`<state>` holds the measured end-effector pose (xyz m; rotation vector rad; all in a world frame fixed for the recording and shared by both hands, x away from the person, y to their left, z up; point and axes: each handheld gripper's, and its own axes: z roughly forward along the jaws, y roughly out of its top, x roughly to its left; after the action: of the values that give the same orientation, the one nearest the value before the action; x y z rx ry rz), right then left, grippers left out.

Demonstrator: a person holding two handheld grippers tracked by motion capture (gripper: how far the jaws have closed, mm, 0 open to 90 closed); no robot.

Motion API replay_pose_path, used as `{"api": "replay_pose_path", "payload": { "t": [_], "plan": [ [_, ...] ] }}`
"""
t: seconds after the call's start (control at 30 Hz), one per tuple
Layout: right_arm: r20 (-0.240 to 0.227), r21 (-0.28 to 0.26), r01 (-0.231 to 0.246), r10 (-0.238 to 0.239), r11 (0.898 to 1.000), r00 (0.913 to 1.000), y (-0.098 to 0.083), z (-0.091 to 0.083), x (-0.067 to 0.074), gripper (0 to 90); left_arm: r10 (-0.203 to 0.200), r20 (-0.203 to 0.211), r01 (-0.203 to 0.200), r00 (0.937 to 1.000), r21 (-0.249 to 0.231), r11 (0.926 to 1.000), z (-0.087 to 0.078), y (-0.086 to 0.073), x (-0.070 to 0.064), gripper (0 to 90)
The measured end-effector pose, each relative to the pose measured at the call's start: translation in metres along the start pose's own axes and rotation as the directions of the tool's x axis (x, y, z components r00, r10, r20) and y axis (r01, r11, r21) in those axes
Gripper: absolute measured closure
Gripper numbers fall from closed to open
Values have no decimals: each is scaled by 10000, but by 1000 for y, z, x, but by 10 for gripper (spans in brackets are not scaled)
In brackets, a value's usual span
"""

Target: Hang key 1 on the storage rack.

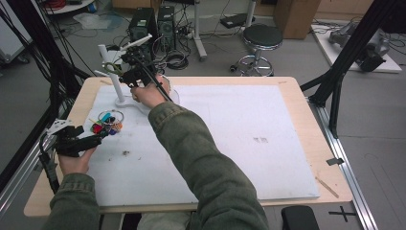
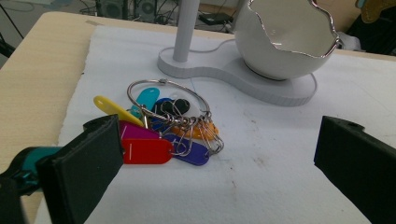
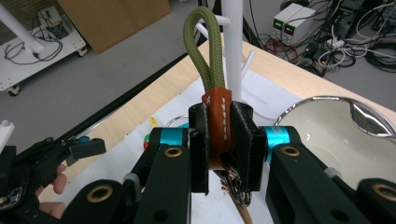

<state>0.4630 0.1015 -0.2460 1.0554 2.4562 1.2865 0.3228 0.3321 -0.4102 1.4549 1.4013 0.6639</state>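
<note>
My right gripper (image 3: 219, 140) is shut on the orange leather tab (image 3: 217, 122) of a key fob, and its olive rope loop (image 3: 205, 46) stands up just in front of the white post (image 3: 233, 46) of a stand. From above, this gripper (image 1: 125, 66) is raised beside the post (image 1: 114, 79) at the back left. My left gripper (image 2: 215, 154) hovers open just short of a bunch of coloured key tags on a wire ring (image 2: 163, 126). In the high view the left gripper (image 1: 93, 137) rests low by the bunch (image 1: 108, 123), with nothing between its pads.
A white egg-shaped bowl (image 2: 289, 42) with a silver rim sits on the stand's flat base (image 2: 224, 70), right of the post. A white mat (image 1: 249, 139) covers most of the wooden table (image 1: 316, 143). Beyond the far edge are a stool (image 1: 261, 40), computers and cables.
</note>
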Motion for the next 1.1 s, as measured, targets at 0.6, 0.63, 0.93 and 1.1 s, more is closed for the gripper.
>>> {"api": "replay_pose_path", "payload": {
  "t": [0.6,0.63,0.93,1.1],
  "plan": [
    [186,191,12,-16,9998,9998,17,28,10,778,-168,-30,168,9999,-120,9998,0,0,3,17],
    [193,222,-24,19,9998,9998,17,30,9,778,-167,-28,167,9999,-111,9998,0,0,3,17],
    [282,383,-162,151,9991,9995,15,41,-1,777,-250,-12,250,9997,-140,9996,1,1,4,17],
    [300,439,-171,158,9989,9994,14,48,-4,777,-273,-2,273,9996,-183,9995,1,1,4,17]
  ]
}}
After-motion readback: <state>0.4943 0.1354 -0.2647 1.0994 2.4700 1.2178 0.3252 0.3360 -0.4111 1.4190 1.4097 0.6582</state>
